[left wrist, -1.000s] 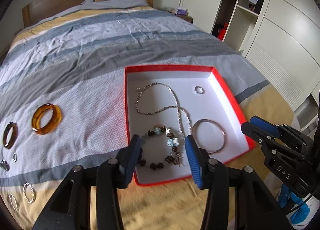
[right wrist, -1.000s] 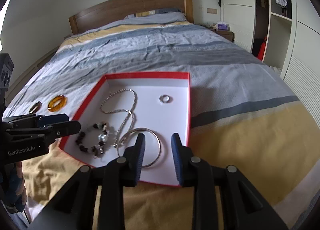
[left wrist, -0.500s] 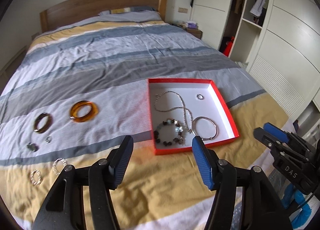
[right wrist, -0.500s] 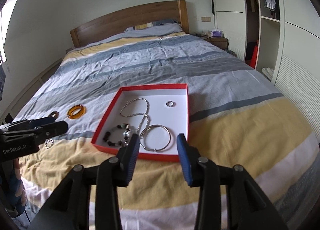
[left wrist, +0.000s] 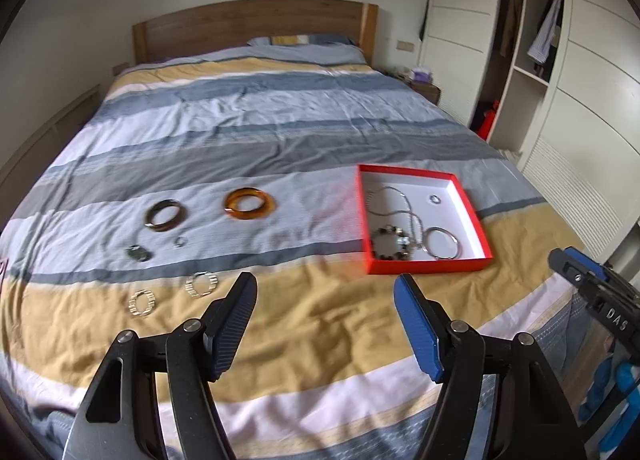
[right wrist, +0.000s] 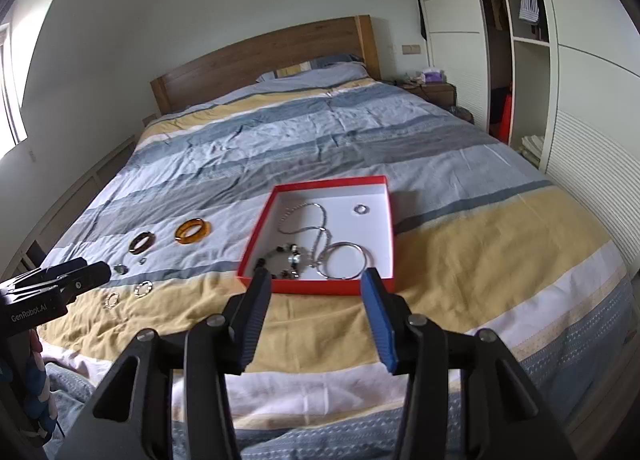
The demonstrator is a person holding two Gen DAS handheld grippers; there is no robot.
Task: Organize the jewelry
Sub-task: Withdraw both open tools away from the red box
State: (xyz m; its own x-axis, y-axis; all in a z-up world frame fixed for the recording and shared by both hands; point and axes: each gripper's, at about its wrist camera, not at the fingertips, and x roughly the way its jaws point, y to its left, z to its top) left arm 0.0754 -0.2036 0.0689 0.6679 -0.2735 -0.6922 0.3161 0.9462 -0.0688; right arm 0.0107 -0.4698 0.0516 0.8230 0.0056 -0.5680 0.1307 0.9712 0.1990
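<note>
A red box (left wrist: 426, 264) (right wrist: 316, 287) with a white inside lies on the bed. It holds a silver chain (right wrist: 316, 227), a bead bracelet (left wrist: 390, 248), a silver bangle (left wrist: 443, 248) and a small ring (left wrist: 435, 199). Left of it on the bedspread lie an amber bangle (left wrist: 249, 203) (right wrist: 193, 230), a dark bangle (left wrist: 165, 215), small rings and two silver bracelets (left wrist: 202, 283). My left gripper (left wrist: 325, 294) is open and empty above the near bed edge. My right gripper (right wrist: 316, 288) is open and empty, just before the box.
The striped bedspread (left wrist: 280, 131) runs back to a wooden headboard (left wrist: 252, 29). White wardrobes (right wrist: 592, 99) and open shelves stand on the right, with a nightstand (right wrist: 436, 91) by the bed.
Both grippers have pulled back and up from the box, and both have opened wider. More of the bed and the loose jewelry on the left has come into view.
</note>
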